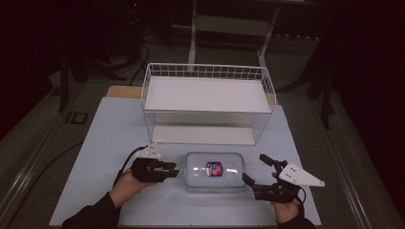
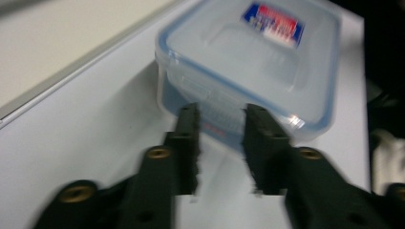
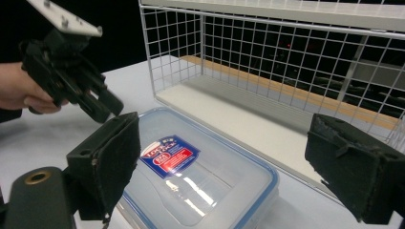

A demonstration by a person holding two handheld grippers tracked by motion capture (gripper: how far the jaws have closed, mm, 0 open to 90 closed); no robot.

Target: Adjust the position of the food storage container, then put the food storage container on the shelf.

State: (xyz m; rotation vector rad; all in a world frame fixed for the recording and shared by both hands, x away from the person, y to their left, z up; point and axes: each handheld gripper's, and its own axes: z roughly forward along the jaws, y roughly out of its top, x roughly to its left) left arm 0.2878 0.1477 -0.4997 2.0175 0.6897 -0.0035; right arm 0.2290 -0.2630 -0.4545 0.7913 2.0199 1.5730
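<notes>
A clear plastic container [image 1: 214, 170] with a blue-rimmed lid and a red and blue label lies on the pale blue table [image 1: 110, 143], near its front edge. My left gripper [image 1: 173, 170] is at the container's left short side. Its jaws are a little apart, and their tips [image 2: 190, 125] almost touch the container [image 2: 248, 52] wall below the lid rim. My right gripper [image 1: 254, 168] sits by the container's right end, wide open. In the right gripper view the container [image 3: 191, 181] lies between and beyond the spread pads [image 3: 114, 157], with nothing gripped.
A white wire shelf rack [image 1: 208, 102] stands just behind the container, with its open front facing me. The rack [image 3: 286, 57] shows close behind the box in the right gripper view. A person's hand [image 3: 19, 90] holds the left gripper [image 3: 71, 71] there. Dark floor surrounds the table.
</notes>
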